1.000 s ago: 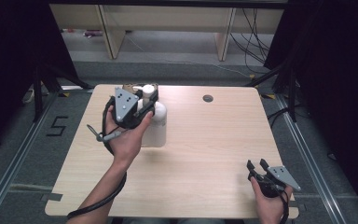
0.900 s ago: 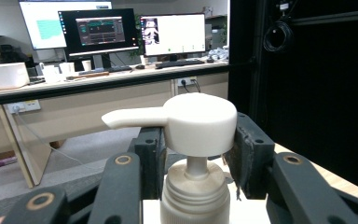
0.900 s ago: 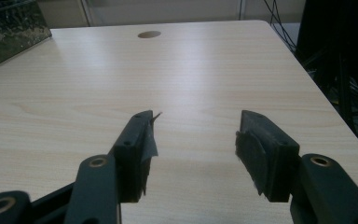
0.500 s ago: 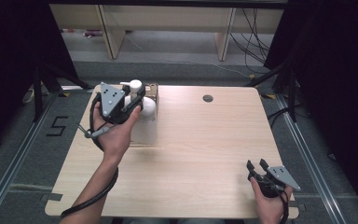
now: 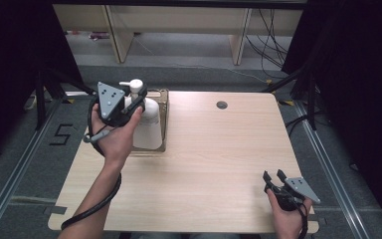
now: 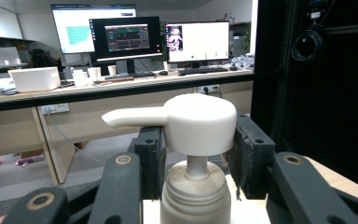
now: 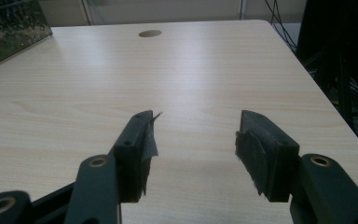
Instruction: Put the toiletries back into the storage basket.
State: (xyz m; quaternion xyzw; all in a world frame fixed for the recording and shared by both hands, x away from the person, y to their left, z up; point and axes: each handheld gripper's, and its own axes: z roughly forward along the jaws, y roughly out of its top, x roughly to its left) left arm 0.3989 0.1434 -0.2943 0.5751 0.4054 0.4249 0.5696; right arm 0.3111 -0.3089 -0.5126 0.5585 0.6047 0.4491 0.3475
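A white pump bottle (image 5: 147, 125) hangs upright over a shallow clear tray (image 5: 165, 97) at the table's back left. My left gripper (image 5: 131, 103) is shut on the bottle's pump head, a hand wrapped round its body. In the left gripper view the two black jaws press on both sides of the white pump head (image 6: 199, 123), whose spout points left, above the ribbed collar (image 6: 193, 193). My right gripper (image 5: 273, 174) rests at the table's front right corner, open. The right gripper view shows its jaws (image 7: 196, 135) wide apart over bare wood with nothing between them.
The wooden table (image 5: 219, 149) has a round cable hole (image 5: 222, 105) near its far edge. The tray's dark wall (image 7: 9, 23) shows at the top left of the right gripper view. Beyond the table stand shelf legs and floor cables. Black curtains flank both sides.
My left gripper has carried the pump bottle to the left, from the table's middle-left to over the tray. The right gripper has stayed where it was.
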